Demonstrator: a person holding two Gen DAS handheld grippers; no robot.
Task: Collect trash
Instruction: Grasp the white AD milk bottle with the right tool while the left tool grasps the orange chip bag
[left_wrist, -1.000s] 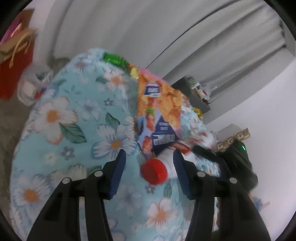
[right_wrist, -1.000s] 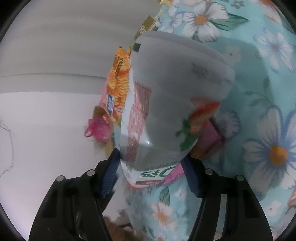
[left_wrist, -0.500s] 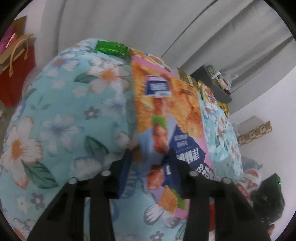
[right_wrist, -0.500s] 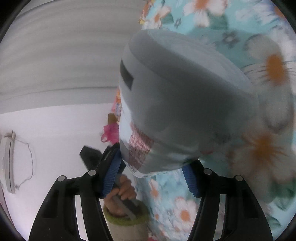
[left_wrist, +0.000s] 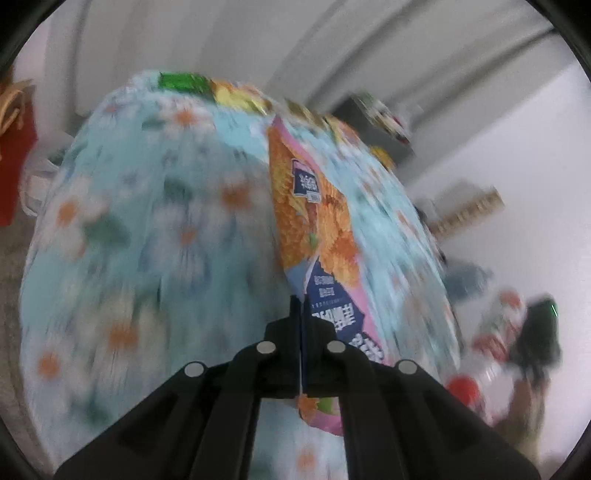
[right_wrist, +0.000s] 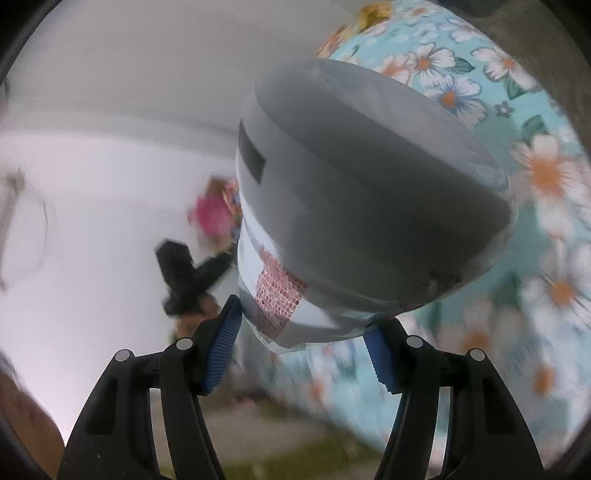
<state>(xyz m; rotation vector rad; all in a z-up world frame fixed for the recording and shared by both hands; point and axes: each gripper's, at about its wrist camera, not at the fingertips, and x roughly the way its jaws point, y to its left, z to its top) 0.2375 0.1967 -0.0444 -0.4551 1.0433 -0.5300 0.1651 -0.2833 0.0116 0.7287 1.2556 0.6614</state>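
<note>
My left gripper (left_wrist: 300, 306) is shut on the near edge of an orange, pink and blue snack bag (left_wrist: 317, 221). The bag stands up off the floral tablecloth (left_wrist: 147, 221). In the right wrist view my right gripper (right_wrist: 303, 347) is shut on a clear plastic bottle (right_wrist: 351, 206). The bottle's grey base faces the camera, and its blue pads (right_wrist: 221, 350) press on both sides. The same bottle, with its red cap (left_wrist: 463, 387), shows at the lower right of the left wrist view, blurred, held beyond the table's edge.
A green wrapper (left_wrist: 181, 82) and yellow wrappers (left_wrist: 236, 96) lie at the table's far end. A red paper bag (left_wrist: 14, 155) and a white plastic bag (left_wrist: 40, 177) sit on the floor at left. Grey curtains and a cluttered shelf (left_wrist: 384, 118) stand behind.
My left jaws have closed on the snack bag's edge, after standing open near the bottle's red cap. The right gripper has carried the bottle up and off toward the table's edge.
</note>
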